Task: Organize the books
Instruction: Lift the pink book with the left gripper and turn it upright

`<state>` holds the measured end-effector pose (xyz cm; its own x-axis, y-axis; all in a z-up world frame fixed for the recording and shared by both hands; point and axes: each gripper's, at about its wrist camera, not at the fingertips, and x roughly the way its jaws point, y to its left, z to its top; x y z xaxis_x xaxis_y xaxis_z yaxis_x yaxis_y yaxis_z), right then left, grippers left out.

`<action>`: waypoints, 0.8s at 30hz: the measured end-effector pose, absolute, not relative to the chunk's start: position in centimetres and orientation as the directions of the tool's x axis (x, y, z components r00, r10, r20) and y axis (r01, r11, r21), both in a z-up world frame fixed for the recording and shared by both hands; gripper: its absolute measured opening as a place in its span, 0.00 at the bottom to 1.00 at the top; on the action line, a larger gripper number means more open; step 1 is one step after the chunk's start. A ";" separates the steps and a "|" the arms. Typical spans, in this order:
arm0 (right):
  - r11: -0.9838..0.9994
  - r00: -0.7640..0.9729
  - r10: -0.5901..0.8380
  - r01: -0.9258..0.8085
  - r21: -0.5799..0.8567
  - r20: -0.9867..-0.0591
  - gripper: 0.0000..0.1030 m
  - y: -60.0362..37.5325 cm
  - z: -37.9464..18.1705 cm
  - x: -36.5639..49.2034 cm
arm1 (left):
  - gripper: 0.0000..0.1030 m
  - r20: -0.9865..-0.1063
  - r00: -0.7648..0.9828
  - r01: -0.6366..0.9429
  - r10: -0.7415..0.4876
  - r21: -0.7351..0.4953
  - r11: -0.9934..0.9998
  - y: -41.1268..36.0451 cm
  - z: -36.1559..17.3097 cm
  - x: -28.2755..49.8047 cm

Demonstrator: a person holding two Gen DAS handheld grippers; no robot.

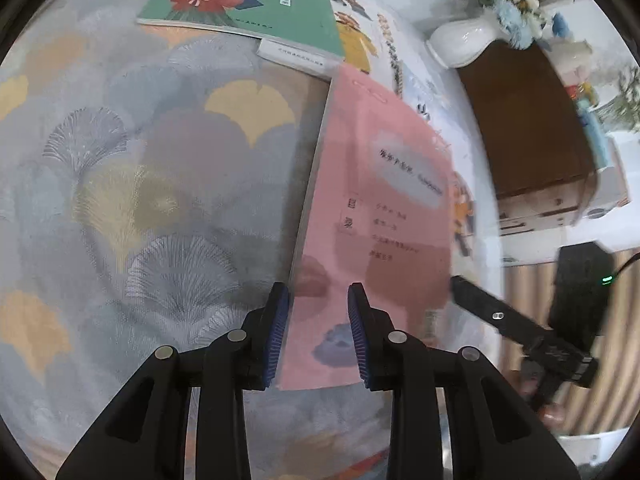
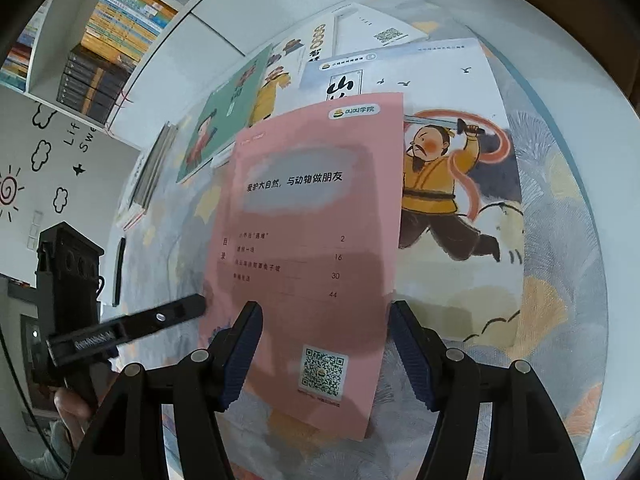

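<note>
The pink book was clamped by the left gripper on its left edge; the right gripper was released, best kept clear while the book was lowered flat

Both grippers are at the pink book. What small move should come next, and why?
Probably draw the right gripper back, clear of the pink book: its jaws stand open beside the book without pressing, while the left gripper seems to grip its edge alone.
</note>
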<state>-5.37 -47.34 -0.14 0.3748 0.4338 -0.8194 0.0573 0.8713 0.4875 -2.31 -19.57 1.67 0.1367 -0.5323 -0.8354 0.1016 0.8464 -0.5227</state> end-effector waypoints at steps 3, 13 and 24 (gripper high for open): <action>0.872 0.370 0.431 0.064 0.486 -0.823 0.64 -47.1 0.1 -5.3 | 0.25 -0.838 0.153 0.106 -0.525 -0.514 0.851 -19.8 1.7 -2.2; 0.700 0.444 0.668 -0.102 0.707 -0.597 0.58 -44.2 8.1 -5.0 | 0.25 -0.790 0.143 0.046 -0.596 -0.596 0.802 -18.4 1.1 -2.8; 0.863 0.349 0.444 0.080 0.498 -0.825 0.56 -46.5 2.3 -5.2 | 0.25 -0.790 0.249 0.001 -0.561 -0.579 0.816 -13.4 4.0 -2.8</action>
